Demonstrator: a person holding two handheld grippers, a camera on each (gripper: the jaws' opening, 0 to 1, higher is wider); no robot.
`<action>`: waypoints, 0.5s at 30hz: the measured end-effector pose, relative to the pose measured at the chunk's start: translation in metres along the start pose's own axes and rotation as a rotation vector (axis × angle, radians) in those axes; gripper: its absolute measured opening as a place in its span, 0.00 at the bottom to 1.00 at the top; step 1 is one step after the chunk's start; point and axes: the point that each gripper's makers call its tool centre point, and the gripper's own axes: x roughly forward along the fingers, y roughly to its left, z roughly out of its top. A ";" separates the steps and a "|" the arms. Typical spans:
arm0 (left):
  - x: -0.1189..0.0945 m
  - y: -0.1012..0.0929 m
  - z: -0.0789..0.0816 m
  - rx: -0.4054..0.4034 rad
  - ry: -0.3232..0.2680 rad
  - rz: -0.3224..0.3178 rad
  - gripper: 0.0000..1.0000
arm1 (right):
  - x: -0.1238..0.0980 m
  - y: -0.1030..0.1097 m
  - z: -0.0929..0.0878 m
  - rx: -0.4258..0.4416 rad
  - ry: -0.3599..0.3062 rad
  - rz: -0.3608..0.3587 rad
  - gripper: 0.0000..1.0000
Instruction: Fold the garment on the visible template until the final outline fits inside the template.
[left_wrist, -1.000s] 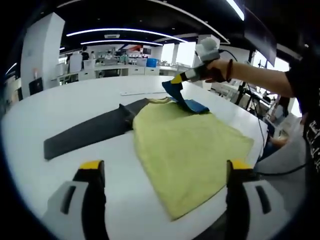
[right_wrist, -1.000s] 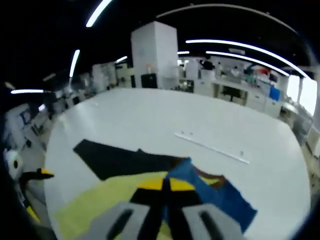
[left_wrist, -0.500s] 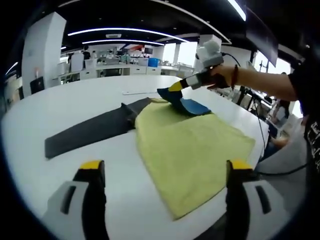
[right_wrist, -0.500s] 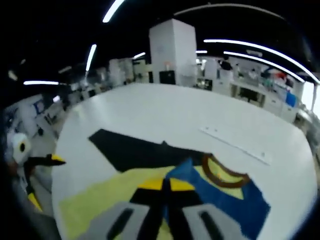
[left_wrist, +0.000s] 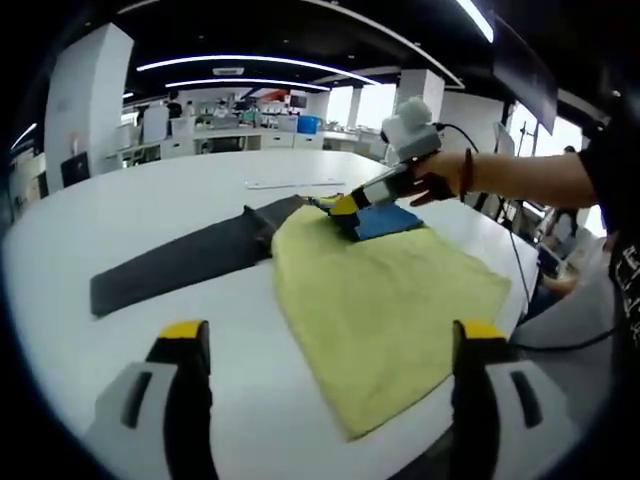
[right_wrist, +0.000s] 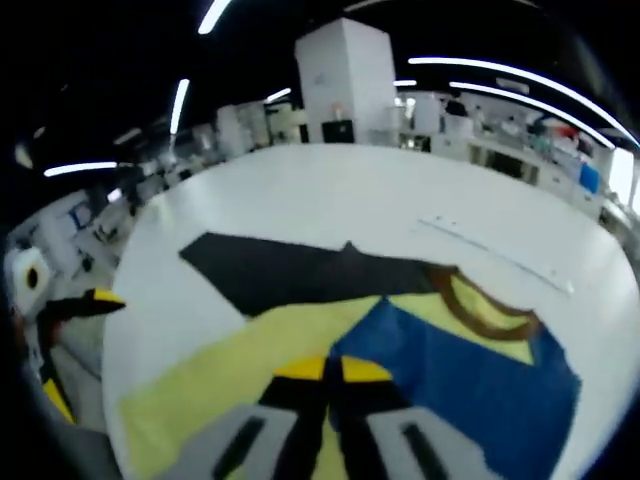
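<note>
Desk (left_wrist: 120, 215): a broad white round surface that carries everything; a thin pale strip (right_wrist: 495, 258) lies on it beyond the garment.
Garment (left_wrist: 385, 290): a yellow shirt spread flat near the desk edge, with a brown collar (right_wrist: 480, 305). A blue sleeve (right_wrist: 470, 375) is folded over onto the yellow body.
Template (left_wrist: 175, 260): a long dark flat shape on the desk, its near end tucked under the collar end of the garment.
Right claw (right_wrist: 328, 370): jaws pressed together, pinching the edge of the blue sleeve; in the left gripper view a hand (left_wrist: 430, 182) holds it low over the garment.
Left claw (left_wrist: 325, 350): jaws wide apart, holding nothing, above the desk at the garment's near edge.
</note>
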 end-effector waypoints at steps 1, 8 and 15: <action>0.000 0.000 0.000 0.001 0.002 0.000 0.98 | 0.002 0.001 -0.002 0.004 0.007 0.005 0.00; -0.001 0.002 0.000 0.008 0.003 0.006 0.99 | 0.003 0.013 -0.017 0.023 0.043 0.053 0.08; -0.001 0.001 0.001 0.012 0.005 0.003 0.99 | -0.008 -0.009 -0.021 0.071 0.014 -0.073 0.22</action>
